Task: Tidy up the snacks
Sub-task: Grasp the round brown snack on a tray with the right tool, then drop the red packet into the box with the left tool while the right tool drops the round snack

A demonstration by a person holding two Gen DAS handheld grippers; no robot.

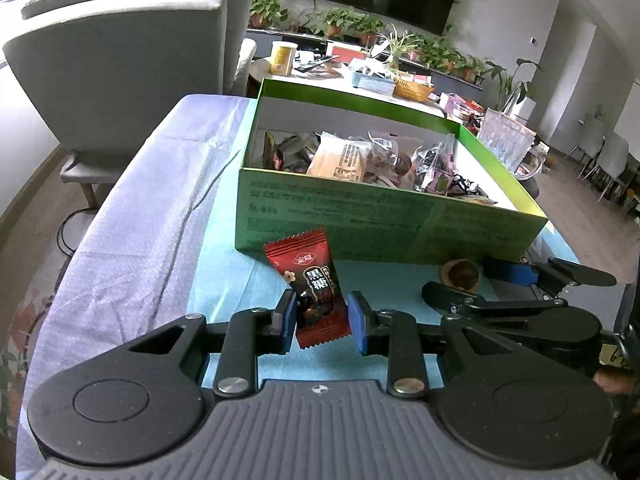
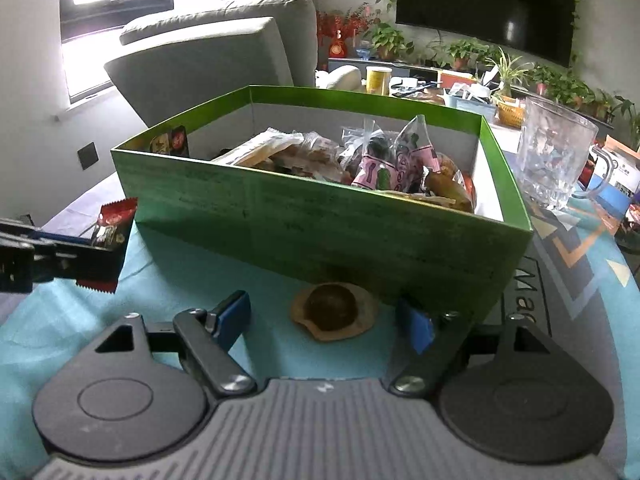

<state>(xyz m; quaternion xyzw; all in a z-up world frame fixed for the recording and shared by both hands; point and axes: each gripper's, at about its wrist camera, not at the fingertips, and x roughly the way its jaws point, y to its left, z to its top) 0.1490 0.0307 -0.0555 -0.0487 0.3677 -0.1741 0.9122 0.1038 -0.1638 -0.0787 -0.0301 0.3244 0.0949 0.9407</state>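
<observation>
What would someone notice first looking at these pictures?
The green box full of wrapped snacks sits mid-table and dominates both views. In front of it, the left gripper holds a red candy packet upright between its blue pads. The right gripper stands open around a round brown snack lying on the teal cloth by the box's near wall.
</observation>
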